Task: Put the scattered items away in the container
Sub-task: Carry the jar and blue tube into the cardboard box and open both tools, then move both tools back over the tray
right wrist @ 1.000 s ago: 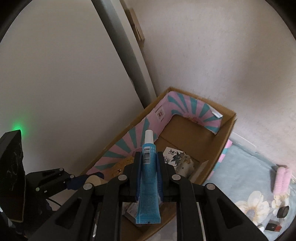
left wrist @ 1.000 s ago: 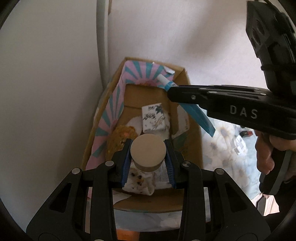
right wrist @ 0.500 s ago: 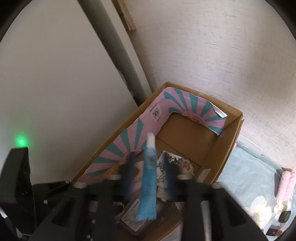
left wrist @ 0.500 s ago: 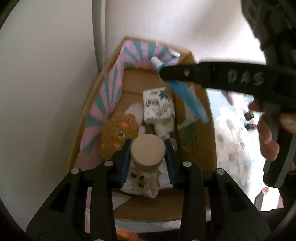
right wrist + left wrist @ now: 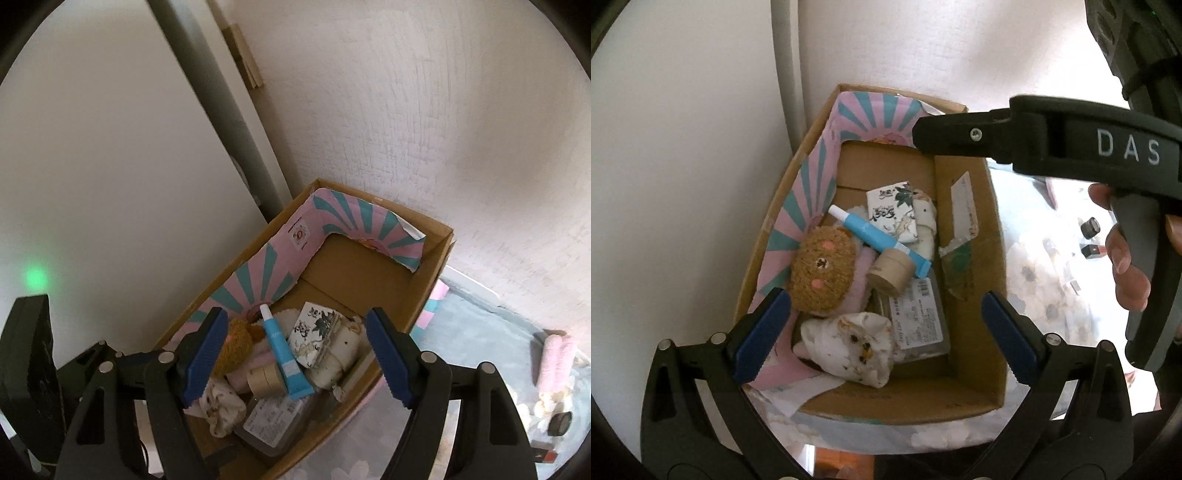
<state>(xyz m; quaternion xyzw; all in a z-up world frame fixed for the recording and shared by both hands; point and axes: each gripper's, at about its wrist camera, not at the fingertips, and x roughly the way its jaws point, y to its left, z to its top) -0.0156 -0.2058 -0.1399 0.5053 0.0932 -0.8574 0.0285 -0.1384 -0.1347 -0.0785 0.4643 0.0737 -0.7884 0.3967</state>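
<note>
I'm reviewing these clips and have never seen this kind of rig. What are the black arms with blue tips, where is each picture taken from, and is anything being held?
There is no robot here. A person holds a two-finger gripper in each hand, and a fisheye camera on each looks forward along its fingers. The blue-padded tips are those fingers.

In the left wrist view, the left gripper frames the bottom, and the right gripper crosses the top, gripped by a hand. The right wrist view shows the right gripper itself.

Both hang open and empty over a cardboard box. Inside lie a blue tube, a tan round jar, a brown plush face, a white printed cloth and a patterned packet. A few small items sit on the floral fabric beside the box.
</note>
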